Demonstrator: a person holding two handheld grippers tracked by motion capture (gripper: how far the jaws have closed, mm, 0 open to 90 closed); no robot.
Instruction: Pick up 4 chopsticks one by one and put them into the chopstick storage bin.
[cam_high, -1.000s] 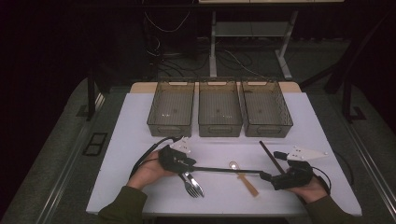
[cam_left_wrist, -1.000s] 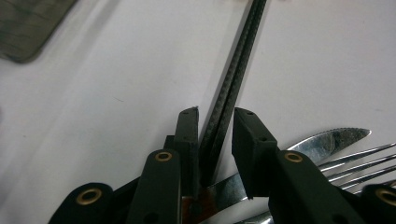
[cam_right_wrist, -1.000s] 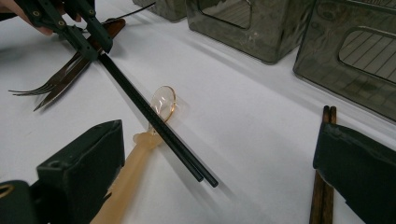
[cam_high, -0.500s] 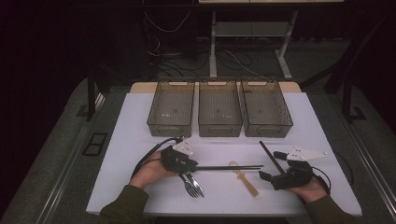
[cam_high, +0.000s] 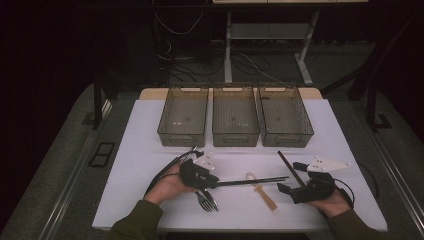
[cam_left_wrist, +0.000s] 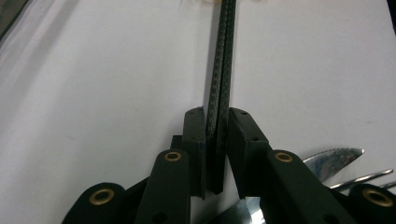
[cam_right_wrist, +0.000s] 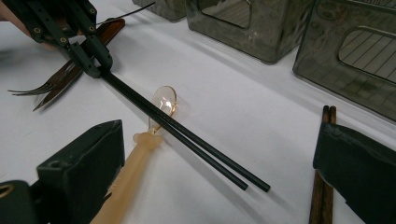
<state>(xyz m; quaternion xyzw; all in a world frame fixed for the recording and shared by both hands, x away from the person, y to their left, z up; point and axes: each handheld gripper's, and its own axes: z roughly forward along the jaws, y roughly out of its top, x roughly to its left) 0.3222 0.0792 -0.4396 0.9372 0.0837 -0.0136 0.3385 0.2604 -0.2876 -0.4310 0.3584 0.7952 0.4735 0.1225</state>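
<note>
My left gripper (cam_high: 212, 182) (cam_left_wrist: 217, 121) is shut on one end of a pair of black chopsticks (cam_high: 250, 181) (cam_left_wrist: 222, 70), its jaws having just been closing on them. The sticks reach right across a clear spoon with a pale handle (cam_high: 260, 190) (cam_right_wrist: 163, 100). In the right gripper view the left gripper (cam_right_wrist: 93, 63) holds the sticks (cam_right_wrist: 187, 135) slanted, their far tips near the table. My right gripper (cam_high: 291, 177) (cam_right_wrist: 219, 140) stands wide open, nothing gripped, with the spoon handle and the stick tips between its jaws. Brown chopsticks (cam_high: 290, 167) (cam_right_wrist: 324, 196) lie by its right jaw.
A fork and a knife (cam_high: 206, 200) (cam_left_wrist: 334, 156) (cam_right_wrist: 32, 88) lie beneath my left gripper. Three smoky plastic bins (cam_high: 183, 117) (cam_high: 235, 117) (cam_high: 285, 117) stand side by side at the back of the white table (cam_high: 150, 145).
The left jaws have drawn in on the black chopsticks, whose far tips have swung slightly toward the bins. The right hand has kept still.
</note>
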